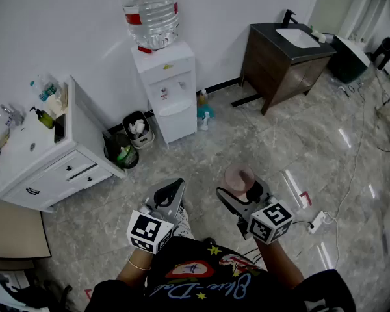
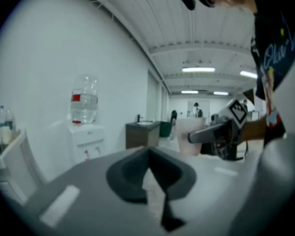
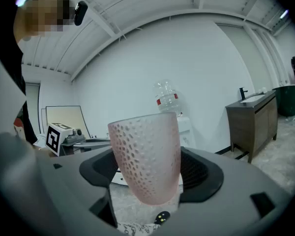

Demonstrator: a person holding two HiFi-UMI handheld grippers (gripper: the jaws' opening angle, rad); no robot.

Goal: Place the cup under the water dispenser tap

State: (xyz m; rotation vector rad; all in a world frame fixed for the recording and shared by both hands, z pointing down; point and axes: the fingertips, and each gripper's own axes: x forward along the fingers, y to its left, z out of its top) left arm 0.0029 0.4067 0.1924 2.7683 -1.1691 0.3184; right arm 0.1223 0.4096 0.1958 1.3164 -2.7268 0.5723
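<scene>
A pink dimpled cup stands upright between the jaws of my right gripper, which is shut on it at chest height over the floor. In the right gripper view the cup fills the middle, with the pads pressed on both its sides. The white water dispenser, with its bottle on top, stands against the far wall, well ahead and to the left of the cup. Its taps have nothing under them. My left gripper hangs beside the right one, shut and empty. The left gripper view shows the cup to its right.
A white vanity cabinet stands at the left. Two bins sit between it and the dispenser. Spray bottles stand just to the dispenser's right. A dark wooden sink cabinet is at the back right. A power strip lies on the marble floor.
</scene>
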